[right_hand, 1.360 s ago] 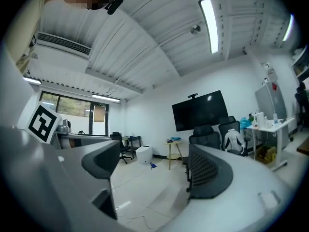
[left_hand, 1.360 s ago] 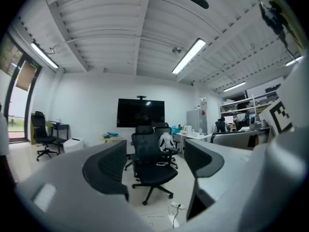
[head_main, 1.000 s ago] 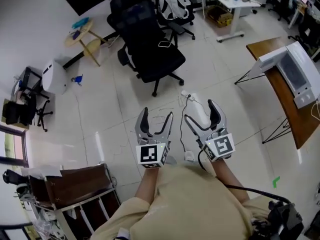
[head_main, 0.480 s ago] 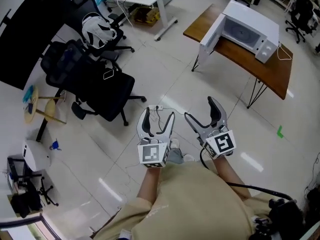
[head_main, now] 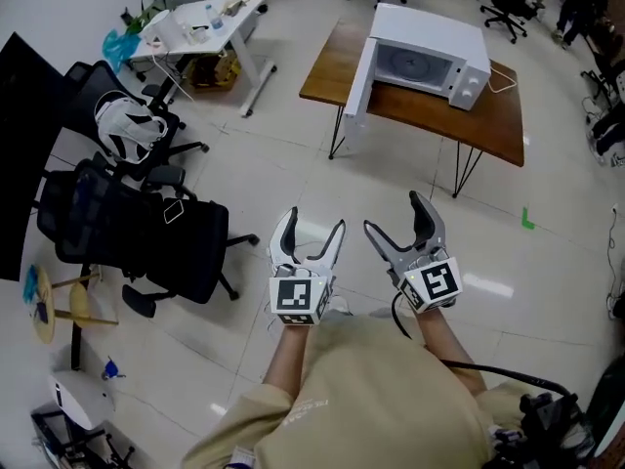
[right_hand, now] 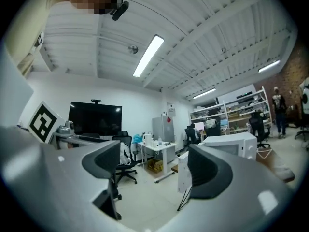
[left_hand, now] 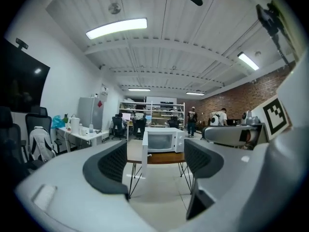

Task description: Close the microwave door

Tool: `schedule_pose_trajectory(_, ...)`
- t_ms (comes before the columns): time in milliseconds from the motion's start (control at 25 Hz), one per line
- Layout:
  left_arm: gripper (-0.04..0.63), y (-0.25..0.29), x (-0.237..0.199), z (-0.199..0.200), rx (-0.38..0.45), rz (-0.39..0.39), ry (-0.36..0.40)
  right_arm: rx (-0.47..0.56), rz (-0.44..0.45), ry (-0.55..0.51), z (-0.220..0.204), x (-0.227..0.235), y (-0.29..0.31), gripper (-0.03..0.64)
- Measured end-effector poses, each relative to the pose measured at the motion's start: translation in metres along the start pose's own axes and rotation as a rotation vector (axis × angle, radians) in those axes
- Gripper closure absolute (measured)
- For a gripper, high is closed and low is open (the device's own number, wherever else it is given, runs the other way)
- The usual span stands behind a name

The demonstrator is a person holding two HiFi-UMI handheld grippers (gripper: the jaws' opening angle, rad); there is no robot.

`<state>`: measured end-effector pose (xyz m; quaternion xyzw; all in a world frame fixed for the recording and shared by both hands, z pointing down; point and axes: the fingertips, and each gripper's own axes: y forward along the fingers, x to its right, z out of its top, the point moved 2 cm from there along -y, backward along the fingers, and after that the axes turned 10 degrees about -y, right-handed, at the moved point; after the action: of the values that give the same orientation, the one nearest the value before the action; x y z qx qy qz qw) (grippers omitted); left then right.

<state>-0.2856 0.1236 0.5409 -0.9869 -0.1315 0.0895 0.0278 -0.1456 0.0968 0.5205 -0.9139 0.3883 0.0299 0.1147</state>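
Note:
A white microwave (head_main: 430,55) stands on a brown wooden table (head_main: 488,115) far ahead, its door (head_main: 358,91) swung wide open to the left. The left gripper view shows the microwave (left_hand: 164,140) straight ahead, framed between the jaws, door (left_hand: 144,150) edge-on. In the right gripper view the microwave (right_hand: 231,145) lies behind the right jaw, with the door (right_hand: 183,171) beside it. My left gripper (head_main: 312,227) and right gripper (head_main: 395,215) are both open and empty, held side by side close to the body, well short of the table.
Black office chairs (head_main: 137,228) crowd the floor at the left, one carrying a white backpack (head_main: 127,130). A white desk (head_main: 205,22) with clutter stands at the back left. A green mark (head_main: 527,219) is on the tiled floor at the right. People stand far off in the left gripper view.
The head view has swung across the room: the microwave and table have come from the right edge to the upper middle. Both grippers keep their pose, open, in front of the body.

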Motion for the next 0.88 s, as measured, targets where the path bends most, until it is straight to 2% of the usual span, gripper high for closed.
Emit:
schedule_pose_trajectory(200, 0.229, 0.051, 0.005, 0.002, -0.029, -0.098, -0.017, -0.012, -0.179, 0.0, -0.001, 0.06, -0.015, 0.189)
schedule_pose_trajectory(320, 0.233, 0.092, 0.022, -0.005, -0.038, -0.14, -0.018, -0.009, -0.244, -0.002, -0.004, 0.105, -0.02, 0.19)
schedule_pose_trajectory(480, 0.233, 0.151, 0.056, -0.012, -0.023, -0.169, -0.014, -0.007, -0.263, -0.011, -0.017, 0.163, -0.022, 0.19)
schedule_pose_trajectory(680, 0.233, 0.218, 0.114, -0.018, 0.005, -0.201, 0.009, 0.02, -0.227, -0.036, -0.021, 0.239, -0.021, 0.192)
schedule_pose_trajectory(880, 0.233, 0.276, 0.162, -0.015, 0.019, -0.188, 0.055, 0.045, -0.237, -0.082, -0.019, 0.316, -0.029, 0.193)
